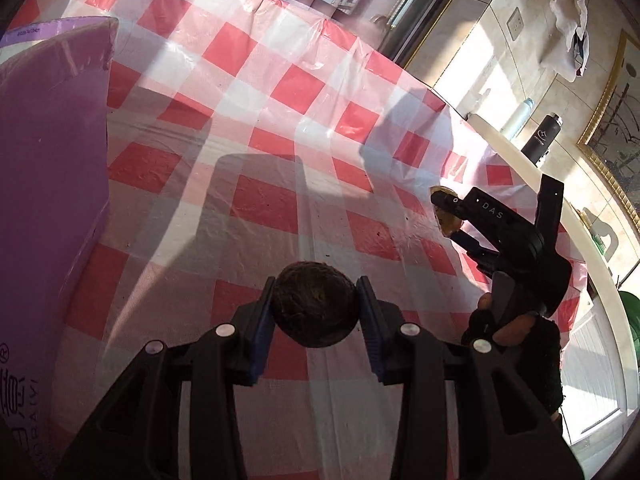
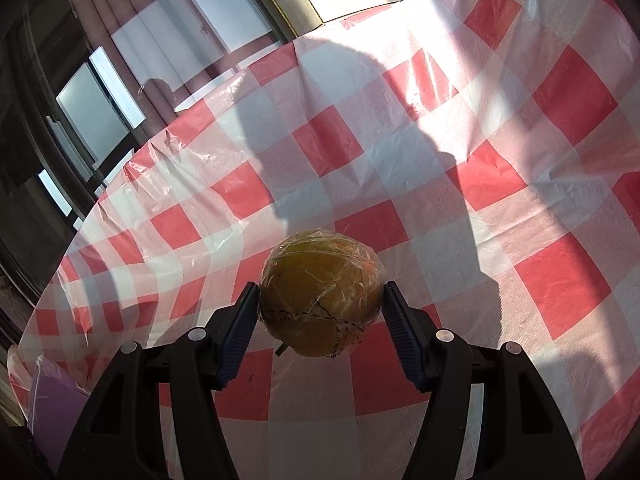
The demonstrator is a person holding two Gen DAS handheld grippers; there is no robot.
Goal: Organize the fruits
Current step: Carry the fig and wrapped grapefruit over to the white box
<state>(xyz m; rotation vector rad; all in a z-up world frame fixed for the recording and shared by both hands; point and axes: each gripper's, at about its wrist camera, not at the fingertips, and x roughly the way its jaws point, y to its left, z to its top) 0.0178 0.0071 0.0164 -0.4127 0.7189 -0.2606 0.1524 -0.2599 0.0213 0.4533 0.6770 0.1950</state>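
Note:
My left gripper (image 1: 316, 300) is shut on a dark brown, rough round fruit (image 1: 314, 310) and holds it above the red-and-white checked tablecloth (image 1: 256, 128). My right gripper (image 2: 320, 308) is shut on a yellow-orange round fruit wrapped in clear film (image 2: 320, 292), also above the cloth. The right gripper also shows in the left wrist view (image 1: 448, 216) at the right, with the yellow fruit (image 1: 446, 222) partly hidden between its fingers.
A large purple box (image 1: 48, 168) stands on the table at the left; its corner shows in the right wrist view (image 2: 52, 400). A white bottle (image 1: 518, 114) and a black bottle (image 1: 542, 140) stand beyond the table's right edge. Windows lie past the far edge.

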